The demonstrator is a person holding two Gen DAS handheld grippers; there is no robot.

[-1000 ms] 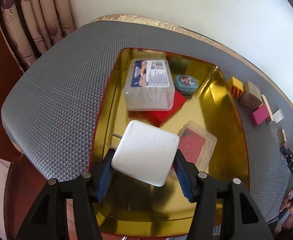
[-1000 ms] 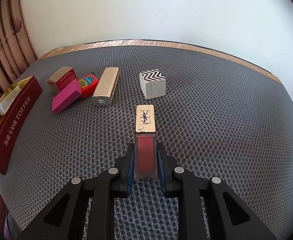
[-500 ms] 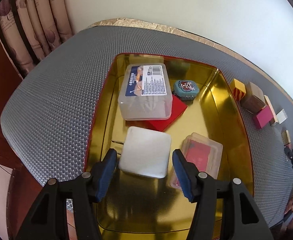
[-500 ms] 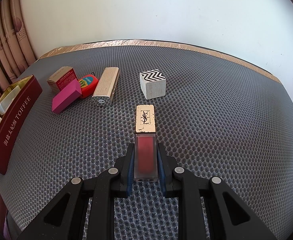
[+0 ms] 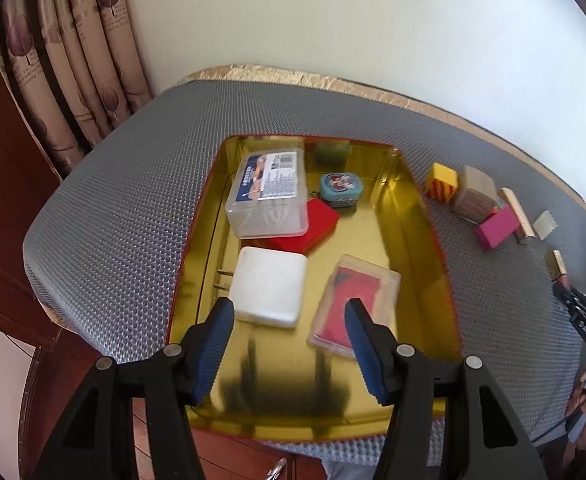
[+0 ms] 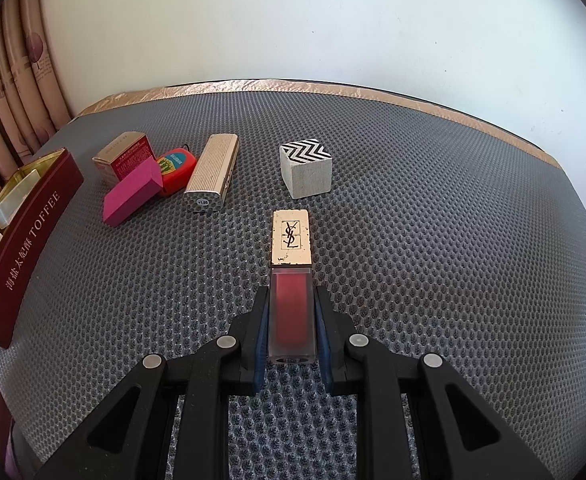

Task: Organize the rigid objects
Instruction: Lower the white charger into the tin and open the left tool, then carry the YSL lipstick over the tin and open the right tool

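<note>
Left gripper (image 5: 289, 312) let go of white charger (image 5: 269, 286), now lying flat in gold tin (image 5: 413, 200); gripper backed off, empty.

The tin (image 5: 421, 216) is gold inside and dark red outside with pale lettering. In it lie a white charger (image 5: 269, 290), a red card (image 5: 311, 226), a teal case (image 5: 341, 188) and two clear boxes, the one nearer the charger perhaps red within. Right of the tin: a yellow, red-striped cube (image 5: 441, 182), a pink block (image 6: 133, 192), a ribbed gold tube (image 6: 212, 174), a white cube (image 6: 305, 168) with black zigzags, and a red lipstick (image 6: 291, 280) with gold cap. The mat (image 6: 433, 220) is grey mesh.
</note>
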